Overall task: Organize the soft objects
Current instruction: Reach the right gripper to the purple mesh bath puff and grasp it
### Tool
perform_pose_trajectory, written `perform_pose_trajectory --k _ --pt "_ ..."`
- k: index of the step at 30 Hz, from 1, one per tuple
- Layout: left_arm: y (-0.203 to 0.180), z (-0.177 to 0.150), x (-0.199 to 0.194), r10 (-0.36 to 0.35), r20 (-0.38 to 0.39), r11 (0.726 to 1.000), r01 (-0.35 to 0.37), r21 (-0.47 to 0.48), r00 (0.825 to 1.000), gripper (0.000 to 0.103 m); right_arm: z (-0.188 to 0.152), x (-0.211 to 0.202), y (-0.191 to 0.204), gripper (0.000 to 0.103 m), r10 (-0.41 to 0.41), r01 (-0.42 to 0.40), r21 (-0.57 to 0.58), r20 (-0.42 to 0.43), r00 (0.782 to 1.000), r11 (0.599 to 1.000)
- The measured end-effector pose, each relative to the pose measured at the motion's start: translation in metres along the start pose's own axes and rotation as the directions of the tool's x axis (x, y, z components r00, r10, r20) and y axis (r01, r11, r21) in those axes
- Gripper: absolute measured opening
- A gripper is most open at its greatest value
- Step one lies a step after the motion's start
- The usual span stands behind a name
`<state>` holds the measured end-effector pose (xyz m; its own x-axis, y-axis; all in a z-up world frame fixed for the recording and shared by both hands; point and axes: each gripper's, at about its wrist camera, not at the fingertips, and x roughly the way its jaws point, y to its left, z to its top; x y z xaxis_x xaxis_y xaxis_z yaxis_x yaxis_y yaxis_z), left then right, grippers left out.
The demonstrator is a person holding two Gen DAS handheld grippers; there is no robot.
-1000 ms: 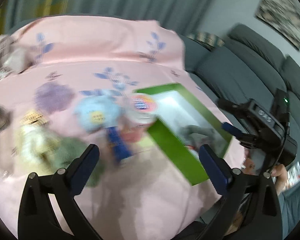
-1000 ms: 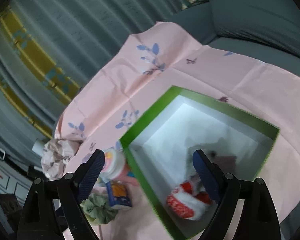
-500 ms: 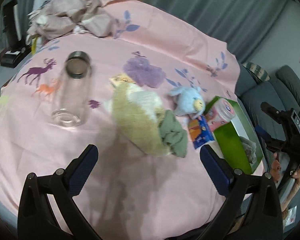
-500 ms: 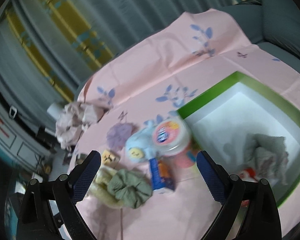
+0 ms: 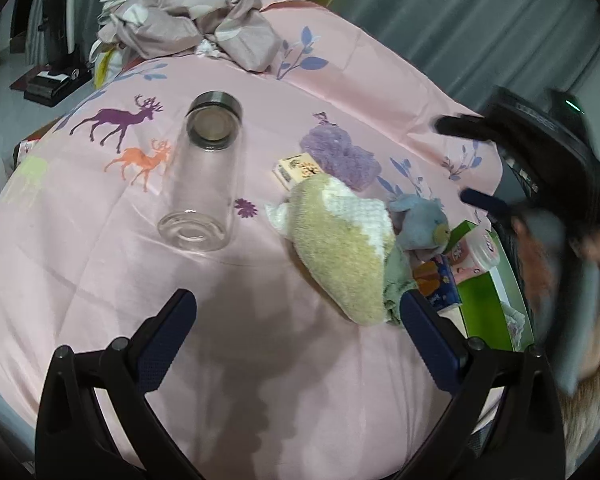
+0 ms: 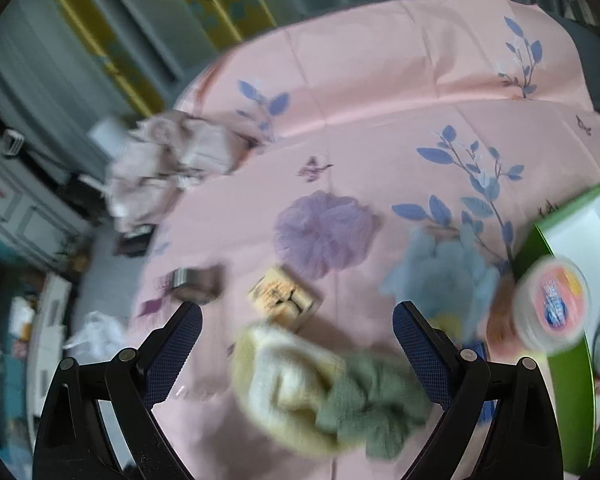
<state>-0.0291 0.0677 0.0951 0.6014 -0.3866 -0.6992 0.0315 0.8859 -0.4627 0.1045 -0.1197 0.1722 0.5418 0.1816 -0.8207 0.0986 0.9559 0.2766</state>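
Left wrist view: left gripper [image 5: 296, 332] spread wide, empty, over bare pink worktop [image 5: 100, 280]. The yellow-white knit cloth [image 5: 340, 248] lies just ahead, touching a green scrunchie [image 5: 396, 280] and blue plush [image 5: 420, 224]. It looks light and floppy, so I'd pinch the middle bulk. Glass bottle [image 5: 208, 172] lies well apart.

Right wrist view: right gripper [image 6: 298, 356] also spread, empty, over the cloth. Green box [image 6: 572, 380] sits right, near the edge; plenty of room left.

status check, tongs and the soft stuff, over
Left tongs open, empty. Right tongs open, empty, above yellow-white knitted cloth and green scrunchie. Both lie outside the green box. Clear glass jar lying nearby.
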Motion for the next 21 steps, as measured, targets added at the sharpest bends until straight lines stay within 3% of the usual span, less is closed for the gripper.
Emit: perform_pose_trajectory --k 4,9,14,18,21 --pt "0.009 0.002 0.006 -0.005 -0.008 1.0 0.005 -0.019 1.0 0.101 0.025 0.058 0.01 0.097 -0.11 0.108 -0.03 -0.059 0.992 0.994" --pt "0.015 0.004 0.019 -0.024 -0.029 0.999 0.023 -0.022 0.999 0.101 0.041 0.117 0.002 0.096 -0.186 0.184 -0.027 -0.119 0.975 0.983" --pt "0.02 0.003 0.032 -0.059 -0.057 0.998 0.057 -0.035 0.997 0.101 0.043 0.149 -0.009 0.086 -0.257 0.254 -0.039 -0.145 0.955 0.966" --pt "0.02 0.002 0.036 -0.055 -0.065 0.998 0.052 -0.034 0.996 0.101 0.039 0.164 -0.017 0.047 -0.246 0.241 -0.046 -0.174 0.954 0.969" --pt "0.021 0.001 0.037 -0.049 -0.07 0.998 0.046 -0.039 0.996 0.101 0.037 0.159 -0.018 0.015 -0.208 0.203 -0.046 -0.152 0.966 0.978"
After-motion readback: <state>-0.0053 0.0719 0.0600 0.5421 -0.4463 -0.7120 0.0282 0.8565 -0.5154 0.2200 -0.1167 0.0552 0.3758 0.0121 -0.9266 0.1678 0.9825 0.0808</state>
